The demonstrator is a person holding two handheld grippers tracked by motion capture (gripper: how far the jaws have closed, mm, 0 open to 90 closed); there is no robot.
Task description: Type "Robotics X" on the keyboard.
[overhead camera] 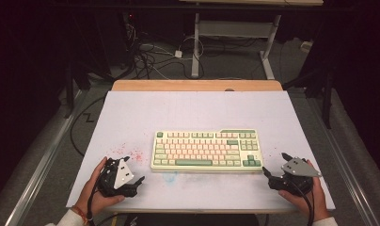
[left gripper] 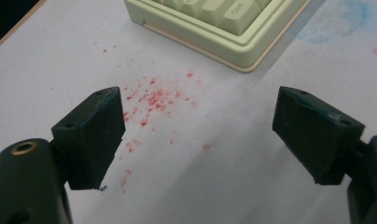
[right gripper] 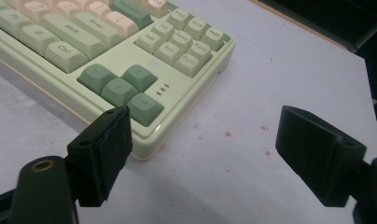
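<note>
The keyboard (overhead camera: 207, 149) is lying flat on the white table (overhead camera: 131, 117), sitting between the two tongs, with neither one touching it. The left gripper (overhead camera: 131, 170) is resting low off the keyboard's near left corner, jaws spread wide with nothing in them; in the left gripper view that pale corner (left gripper: 242, 60) is lying ahead and slightly to the right of the gap, with red specks (left gripper: 154, 100) scattered on the table straight ahead between the jaws. The right gripper (overhead camera: 273, 165) is likewise standing released and empty off the near right corner, and in the right gripper view its left jaw is sitting just in front of the arrow keys (right gripper: 123, 86) and the keyboard's edge.

The likely trouble, as I am judging it, is coming from that closeness: if the right gripper is pushed forward as it is pointing, its left jaw may be riding over the rim and pressing keys rather than catching the case. A push from one side alone could be sliding or twisting the keyboard across the smooth surface. Gripping only a thin corner could let the case slip out or tip, since the jaws are meeting it at an angle
</note>
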